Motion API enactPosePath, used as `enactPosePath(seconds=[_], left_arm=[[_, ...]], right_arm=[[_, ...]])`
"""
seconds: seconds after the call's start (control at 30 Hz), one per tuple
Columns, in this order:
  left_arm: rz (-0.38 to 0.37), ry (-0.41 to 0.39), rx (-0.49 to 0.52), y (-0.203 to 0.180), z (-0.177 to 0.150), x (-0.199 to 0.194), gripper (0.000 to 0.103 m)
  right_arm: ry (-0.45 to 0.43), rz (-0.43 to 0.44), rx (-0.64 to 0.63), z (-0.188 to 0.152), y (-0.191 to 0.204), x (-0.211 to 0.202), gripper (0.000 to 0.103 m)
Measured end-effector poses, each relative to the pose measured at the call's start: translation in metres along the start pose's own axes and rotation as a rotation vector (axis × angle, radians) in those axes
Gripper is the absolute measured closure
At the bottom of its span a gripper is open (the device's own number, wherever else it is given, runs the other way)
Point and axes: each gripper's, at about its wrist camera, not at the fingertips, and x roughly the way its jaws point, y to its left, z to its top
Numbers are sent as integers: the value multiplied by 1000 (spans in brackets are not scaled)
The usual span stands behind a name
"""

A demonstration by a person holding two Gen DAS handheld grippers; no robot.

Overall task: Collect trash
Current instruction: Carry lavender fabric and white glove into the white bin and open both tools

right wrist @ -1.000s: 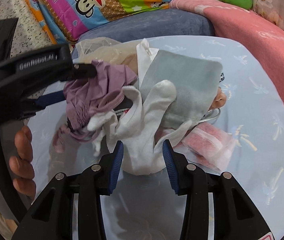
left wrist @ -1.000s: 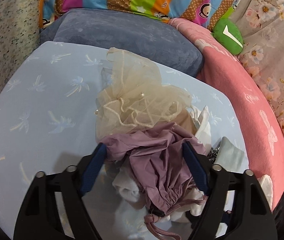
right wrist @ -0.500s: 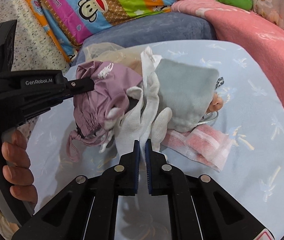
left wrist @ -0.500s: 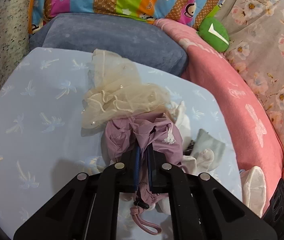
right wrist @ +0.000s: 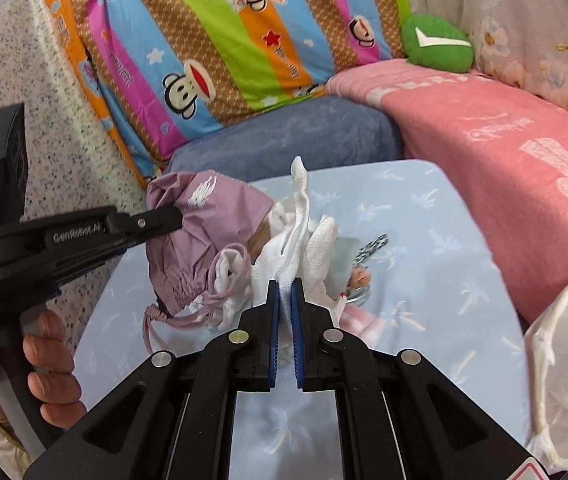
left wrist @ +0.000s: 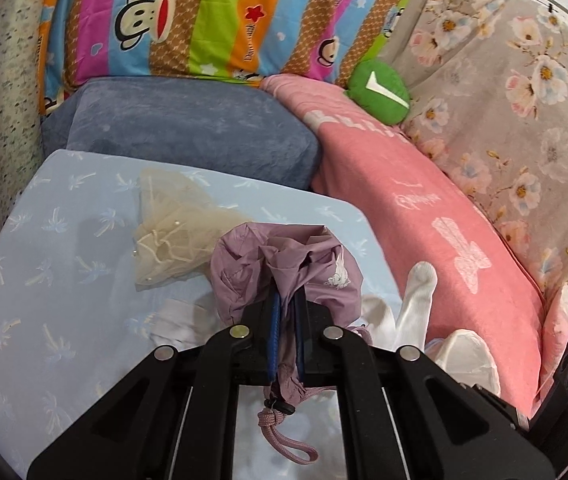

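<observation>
Left fingers (left wrist: 286, 326) clamped tight on the mauve drawstring pouch (left wrist: 284, 268), lifted clear of the pale blue bench (left wrist: 64, 280). Right fingers (right wrist: 285, 300) pinched shut on the white glove (right wrist: 304, 236), also raised. Beige tulle (left wrist: 172, 228) lay just behind the pouch. Blue cushion (left wrist: 188, 128) and pink blanket (left wrist: 424, 208) crowded the far edge; white bag (right wrist: 564, 360) at right.
</observation>
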Motion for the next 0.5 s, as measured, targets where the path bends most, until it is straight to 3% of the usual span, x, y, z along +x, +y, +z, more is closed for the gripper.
enactPosePath(seconds=[0.5], left_arm=[[-111, 56, 148, -87, -33, 2, 97]], right_arm=[[-131, -98, 128, -6, -85, -81, 97]])
